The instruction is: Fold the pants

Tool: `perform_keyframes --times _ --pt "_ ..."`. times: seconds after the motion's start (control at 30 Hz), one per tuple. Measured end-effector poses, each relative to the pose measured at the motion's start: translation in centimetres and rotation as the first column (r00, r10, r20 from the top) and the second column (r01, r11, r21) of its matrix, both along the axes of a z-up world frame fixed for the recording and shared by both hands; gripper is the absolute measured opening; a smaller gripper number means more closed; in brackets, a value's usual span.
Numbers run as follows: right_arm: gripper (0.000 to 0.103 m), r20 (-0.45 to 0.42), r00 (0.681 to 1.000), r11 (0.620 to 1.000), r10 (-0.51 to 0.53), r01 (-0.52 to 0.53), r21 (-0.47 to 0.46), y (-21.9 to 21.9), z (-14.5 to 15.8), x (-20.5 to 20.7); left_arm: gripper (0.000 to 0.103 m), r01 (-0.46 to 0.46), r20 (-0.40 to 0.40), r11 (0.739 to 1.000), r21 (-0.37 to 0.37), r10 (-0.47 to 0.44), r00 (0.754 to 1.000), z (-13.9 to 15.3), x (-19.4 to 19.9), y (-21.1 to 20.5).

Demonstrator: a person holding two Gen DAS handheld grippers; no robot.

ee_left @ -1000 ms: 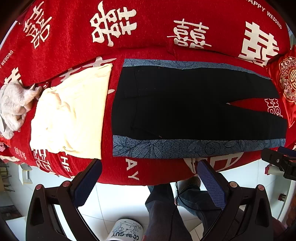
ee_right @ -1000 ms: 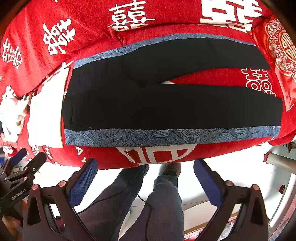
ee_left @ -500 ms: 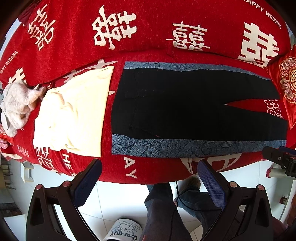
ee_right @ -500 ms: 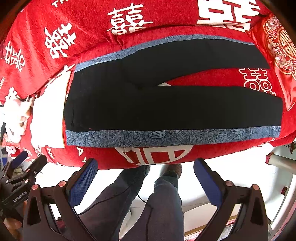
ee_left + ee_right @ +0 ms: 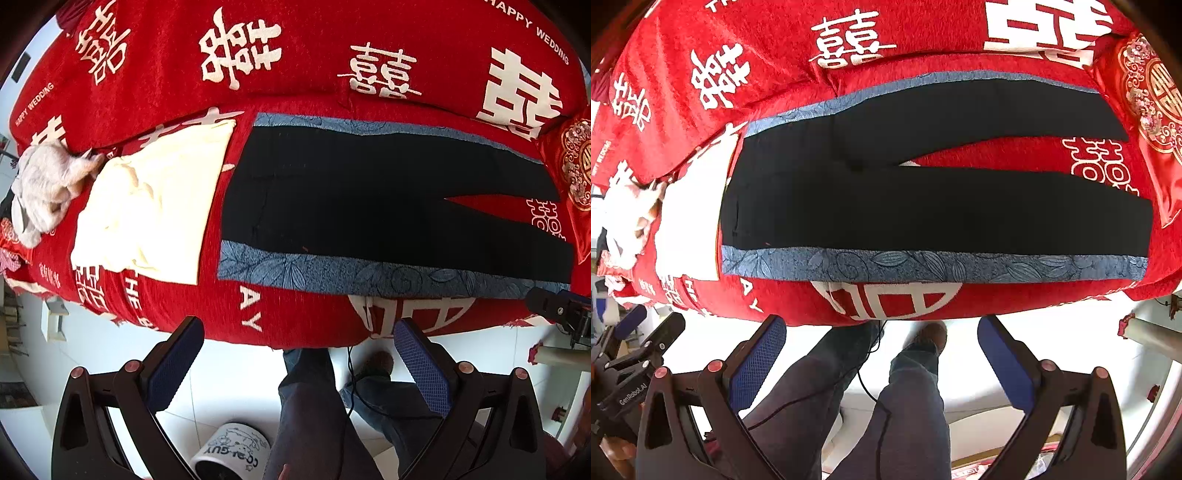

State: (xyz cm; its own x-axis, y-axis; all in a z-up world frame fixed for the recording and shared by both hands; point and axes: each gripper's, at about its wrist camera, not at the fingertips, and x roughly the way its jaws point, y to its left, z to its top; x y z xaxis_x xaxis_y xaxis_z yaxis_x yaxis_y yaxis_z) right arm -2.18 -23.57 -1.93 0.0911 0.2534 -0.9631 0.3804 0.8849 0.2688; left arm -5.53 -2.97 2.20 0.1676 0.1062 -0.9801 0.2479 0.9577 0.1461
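Both grippers barely shifted, fingers spread wide and empty before flat black pants (image 5: 388, 206).

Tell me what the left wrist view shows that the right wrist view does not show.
Only the left wrist view shows the white cup on the floor and the open left gripper from behind. Only the right wrist view shows the open right gripper from behind. Both share the black pants lying flat and unfolded on the red cover, with the cream cloth beside the waistband.
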Motion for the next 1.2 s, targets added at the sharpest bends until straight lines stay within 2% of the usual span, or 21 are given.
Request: perform_keyframes --times 0.33,0.53,0.9,1.2 --pt "0.103 -0.004 0.999 0.999 -0.032 0.032 0.009 -0.3 -0.2 -0.8 0.103 0.023 0.032 1.0 -0.012 -0.023 0.999 -0.3 -0.2 0.2" --pt "0.103 -0.019 0.997 0.997 -0.072 0.072 -0.007 0.4 -1.1 -0.5 0.103 0.043 0.0 0.999 -0.018 -0.043 0.999 -2.1 0.8 1.4" --pt "0.103 -0.047 0.988 0.989 -0.145 0.145 -0.018 2.5 -4.9 1.3 0.103 0.099 -0.073 0.994 -0.046 -0.102 0.992 -7.8 4.0 2.7" --pt "0.103 -0.028 0.985 0.986 -0.168 0.168 -0.001 4.2 -9.8 2.6 0.103 0.094 -0.064 0.994 -0.051 -0.097 0.993 -12.9 6.4 3.1"
